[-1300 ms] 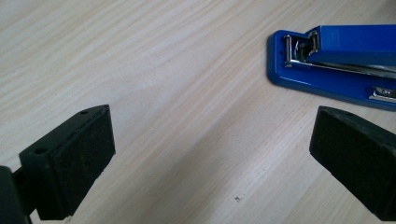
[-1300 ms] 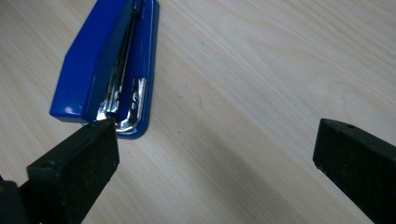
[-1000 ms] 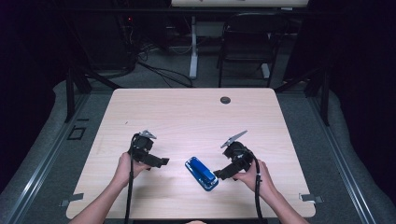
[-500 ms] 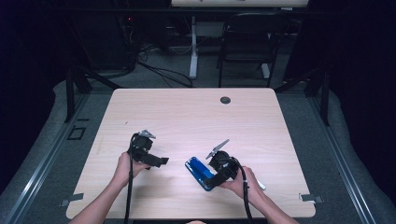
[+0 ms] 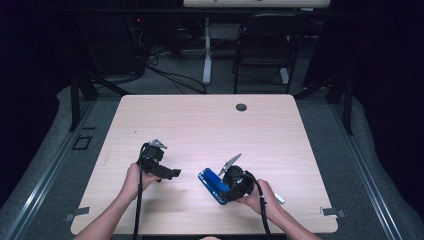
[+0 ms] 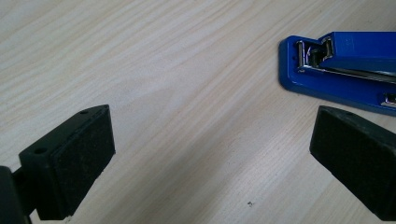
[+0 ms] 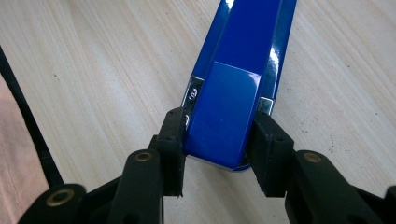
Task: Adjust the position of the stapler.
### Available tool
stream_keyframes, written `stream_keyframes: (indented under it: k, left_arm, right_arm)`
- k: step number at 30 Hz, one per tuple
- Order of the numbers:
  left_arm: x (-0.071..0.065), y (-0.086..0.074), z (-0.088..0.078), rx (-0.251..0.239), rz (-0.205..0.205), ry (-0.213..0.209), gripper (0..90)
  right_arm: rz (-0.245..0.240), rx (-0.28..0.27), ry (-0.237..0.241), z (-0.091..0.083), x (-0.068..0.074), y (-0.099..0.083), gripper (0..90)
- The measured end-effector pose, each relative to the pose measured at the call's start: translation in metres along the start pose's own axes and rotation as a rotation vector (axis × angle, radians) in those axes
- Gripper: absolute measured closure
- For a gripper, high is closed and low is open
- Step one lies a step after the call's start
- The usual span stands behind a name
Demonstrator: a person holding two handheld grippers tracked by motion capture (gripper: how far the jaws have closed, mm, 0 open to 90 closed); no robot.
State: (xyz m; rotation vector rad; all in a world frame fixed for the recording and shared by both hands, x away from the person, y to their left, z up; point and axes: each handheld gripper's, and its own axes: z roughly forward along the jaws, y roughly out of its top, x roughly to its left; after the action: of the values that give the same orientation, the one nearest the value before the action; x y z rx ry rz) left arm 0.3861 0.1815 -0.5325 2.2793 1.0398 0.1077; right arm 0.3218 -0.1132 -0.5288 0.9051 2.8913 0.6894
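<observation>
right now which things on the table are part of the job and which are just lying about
In the job:
- glossy blue metal stapler
- right gripper, jaws closing on its sides
- left gripper, open beside it

Lying about:
- small white object by the right hand
- round black grommet

I can read no text from here. On the blue stapler (image 7: 238, 88), just above the pads of my right gripper (image 7: 218, 154), a small metal tab carries tiny marks, but they are too small to read.
</observation>
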Motion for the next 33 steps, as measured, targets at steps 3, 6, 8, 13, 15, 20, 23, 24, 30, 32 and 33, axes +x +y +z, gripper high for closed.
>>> stream_keyframes:
  k: [3, 6, 8, 13, 15, 20, 23, 24, 30, 32, 33]
  left_arm:
    - [0.0, 0.0, 0.001, 0.0, -0.003, -0.003, 0.2]
    - [-0.001, 0.0, 0.0, 0.002, 0.003, -0.004, 0.2]
    - [-0.001, 0.0, 0.001, 0.004, 0.005, -0.003, 0.2]
    - [-0.001, 0.0, 0.0, 0.003, 0.008, -0.005, 0.2]
    - [-0.001, 0.0, 0.0, 0.004, 0.009, -0.004, 0.2]
    - [0.0, 0.001, 0.001, 0.005, 0.011, -0.006, 0.2]
    - [-0.002, 0.0, 0.001, -0.002, 0.009, -0.005, 0.2]
    - [-0.002, 0.0, 0.001, -0.003, 0.01, -0.004, 0.2]
    - [-0.002, 0.001, 0.002, 0.004, 0.015, -0.011, 0.2]
    - [-0.002, 0.001, 0.002, 0.009, 0.023, -0.009, 0.2]
    - [-0.002, 0.001, 0.002, 0.011, 0.026, -0.01, 0.2]
  right_arm:
    - [-0.013, 0.0, -0.007, 0.0, 0.001, 0.0, 60.8]
    - [-0.051, 0.026, -0.015, -0.001, 0.001, 0.002, 61.3]
    - [-0.061, 0.021, -0.025, -0.001, 0.001, 0.002, 61.8]
    - [-0.091, 0.036, -0.03, -0.003, -0.003, 0.002, 62.4]
    - [-0.114, 0.052, -0.041, -0.004, -0.005, 0.002, 62.6]
    - [-0.134, 0.046, -0.013, -0.005, -0.01, 0.0, 63.0]
    - [-0.156, 0.053, 0.0, -0.007, -0.013, -0.001, 63.6]
    - [-0.165, 0.056, 0.002, -0.007, -0.014, -0.001, 63.7]
    - [-0.192, 0.059, 0.012, -0.009, -0.019, -0.004, 64.6]
    - [-0.201, 0.06, 0.015, -0.01, -0.02, -0.004, 64.9]
    - [-0.211, 0.069, 0.009, -0.011, -0.021, -0.005, 65.1]
